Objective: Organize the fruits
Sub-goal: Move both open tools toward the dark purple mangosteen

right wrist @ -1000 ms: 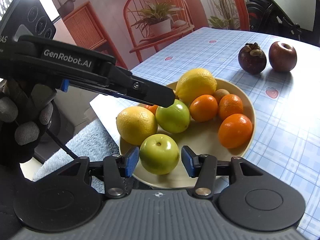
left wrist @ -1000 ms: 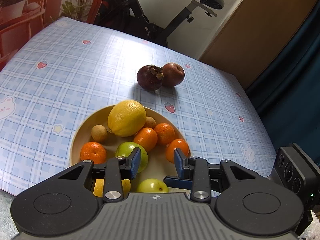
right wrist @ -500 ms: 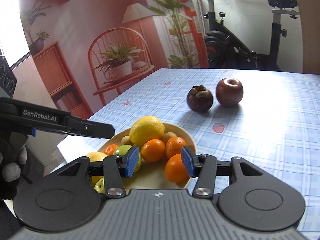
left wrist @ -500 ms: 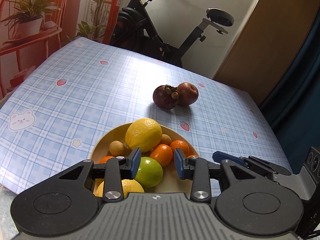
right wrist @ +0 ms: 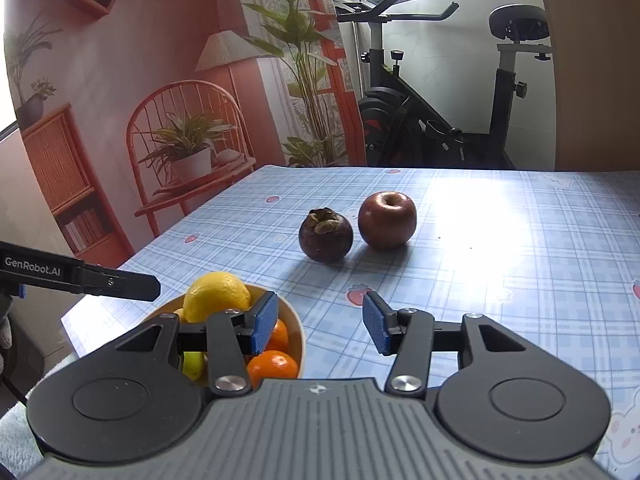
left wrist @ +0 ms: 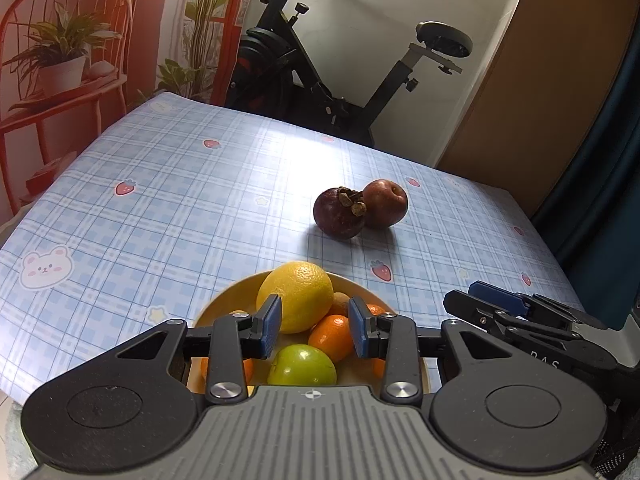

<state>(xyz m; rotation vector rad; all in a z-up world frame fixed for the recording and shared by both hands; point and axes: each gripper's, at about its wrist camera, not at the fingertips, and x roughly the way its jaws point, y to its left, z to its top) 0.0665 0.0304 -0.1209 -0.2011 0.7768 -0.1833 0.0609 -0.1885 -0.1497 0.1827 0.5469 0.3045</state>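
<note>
Left wrist view: the left gripper hangs above the near part of the bowl, jaws partly open with nothing between the pads. Below the gap lie a green apple and an orange; a large lemon sits at the far side of the bowl. The bowl rests at the near edge of the table, which carries a blue checked cloth. The right gripper's fingers enter from the right, just beside the bowl.

Farther out on the cloth, well apart from the bowl, a mangosteen and a red apple stand side by side, touching in this view. An exercise bike stands beyond the far edge of the table.

Right wrist view: the right gripper is held over bare cloth just right of the bowl, jaws partly open and empty. Its left pad overlaps the bowl rim in the picture. The lemon and two oranges show in the bowl. The left gripper reaches in from the left. Far ahead sit the mangosteen on the left and the red apple on the right, here with a small gap between them.
</note>
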